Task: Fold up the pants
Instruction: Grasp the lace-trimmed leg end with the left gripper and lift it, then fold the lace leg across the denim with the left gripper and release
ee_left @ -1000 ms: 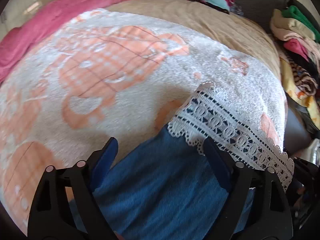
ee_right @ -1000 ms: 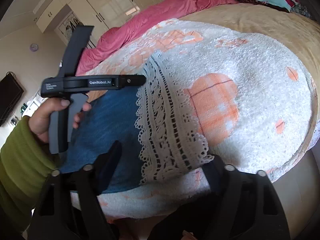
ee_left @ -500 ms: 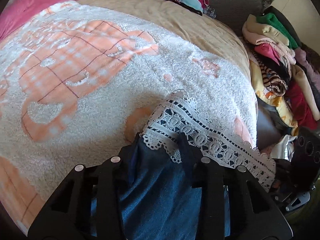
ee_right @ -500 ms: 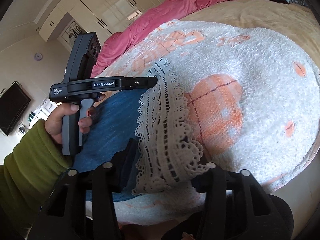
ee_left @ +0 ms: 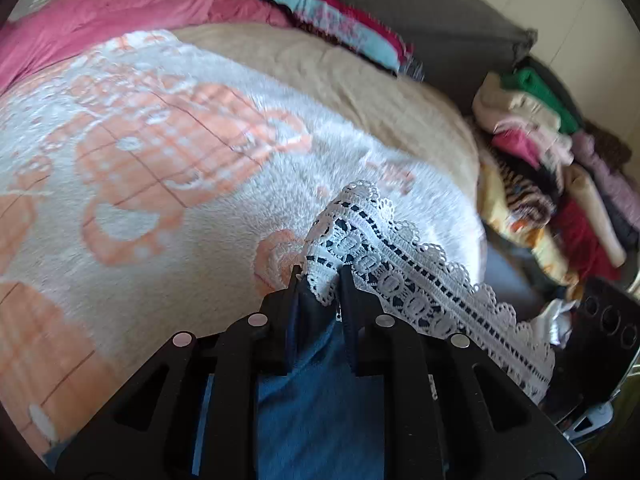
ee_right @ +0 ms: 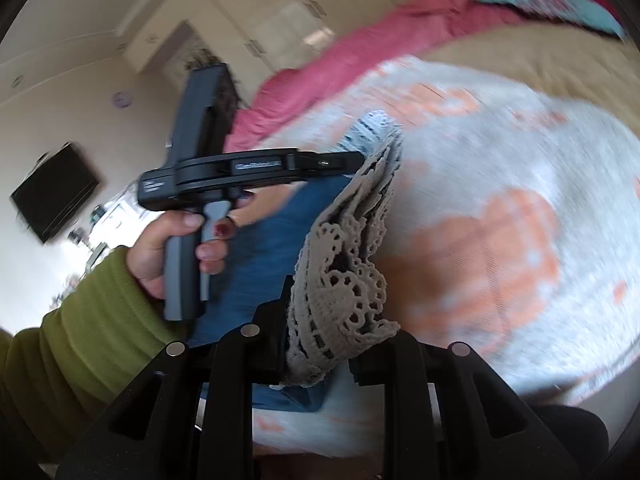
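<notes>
Blue denim pants [ee_left: 320, 400] with a white lace hem [ee_left: 400, 272] lie on a fuzzy white and orange blanket [ee_left: 160, 160]. My left gripper [ee_left: 320, 280] has its jaws closing, with one end of the lace hem and the denim pinched between the pads and lifted off the blanket. In the right wrist view my right gripper [ee_right: 320, 344] is also closing, with the other end of the lace hem [ee_right: 348, 280] bunched between its fingers. There the left gripper [ee_right: 352, 162] shows side on, held by a hand [ee_right: 180, 248] in a green sleeve.
A pile of mixed clothes [ee_left: 540, 180] lies to the right of the bed. A pink duvet [ee_left: 120, 4] and a tan cover [ee_left: 340, 72] lie beyond the blanket. A wall television [ee_right: 52, 196] and cream wardrobes [ee_right: 280, 12] stand in the background.
Both grippers went from wide open around the hem to pinched on it. Both then rose, and the lace hem lifted and bunched up off the blanket.
</notes>
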The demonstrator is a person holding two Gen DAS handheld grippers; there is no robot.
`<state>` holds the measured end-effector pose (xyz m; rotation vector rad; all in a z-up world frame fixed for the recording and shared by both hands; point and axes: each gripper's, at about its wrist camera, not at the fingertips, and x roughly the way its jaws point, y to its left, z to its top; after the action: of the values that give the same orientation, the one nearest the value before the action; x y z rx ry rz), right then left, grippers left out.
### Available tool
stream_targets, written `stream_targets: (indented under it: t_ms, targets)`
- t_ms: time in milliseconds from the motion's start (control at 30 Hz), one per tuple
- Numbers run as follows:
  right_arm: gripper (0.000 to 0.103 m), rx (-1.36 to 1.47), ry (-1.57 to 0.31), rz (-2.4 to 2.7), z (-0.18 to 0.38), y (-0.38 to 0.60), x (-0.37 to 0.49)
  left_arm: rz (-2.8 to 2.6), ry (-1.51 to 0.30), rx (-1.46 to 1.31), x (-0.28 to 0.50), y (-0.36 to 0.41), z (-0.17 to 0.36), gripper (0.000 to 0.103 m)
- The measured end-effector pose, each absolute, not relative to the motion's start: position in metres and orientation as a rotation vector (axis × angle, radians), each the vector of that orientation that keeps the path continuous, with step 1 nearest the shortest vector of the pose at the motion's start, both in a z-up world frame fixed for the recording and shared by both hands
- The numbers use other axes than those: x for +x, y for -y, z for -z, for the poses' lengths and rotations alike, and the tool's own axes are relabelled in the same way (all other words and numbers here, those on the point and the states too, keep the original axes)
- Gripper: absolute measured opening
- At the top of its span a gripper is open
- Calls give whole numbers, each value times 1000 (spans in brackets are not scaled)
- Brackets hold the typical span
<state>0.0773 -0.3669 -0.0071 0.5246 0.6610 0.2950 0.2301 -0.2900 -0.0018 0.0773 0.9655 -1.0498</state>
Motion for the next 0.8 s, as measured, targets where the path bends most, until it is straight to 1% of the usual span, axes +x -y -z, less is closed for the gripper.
stream_targets:
  t_ms: [100,233,333,433,467,500,533,600,700,800]
  targets:
    - [21,434,-631,-341,-7,340,80,1035,-929,21,227,259,-16,11]
    - [21,366,-637,-446,-22,296,94,981,-899,-40,222,207,-32,11]
    - [21,288,-647,-515,-29,257,109,935,-885,-78,220,173,-36,11]
    - [21,193,-687,-568,-18,216,123,859,-886,-113,216,138,-31,14]
    - [21,169,-703,-577,-13,207,127,830,-889,-124,213,126,-29,19]
    - [21,128,-732,-587,-4,193,128,805,-887,-160,211,111,-26,27]
    - [23,79,-756,-590,5,180,128,788,-889,-221,207,92,-22,33]
    - [25,-20,-763,-583,19,163,119,752,-887,-319,203,67,-15,54]
    - [33,-172,-711,-567,24,140,107,712,-943,-538,206,32,4,66]
    - [33,-247,-667,-547,28,130,97,717,-986,-607,212,25,16,70]
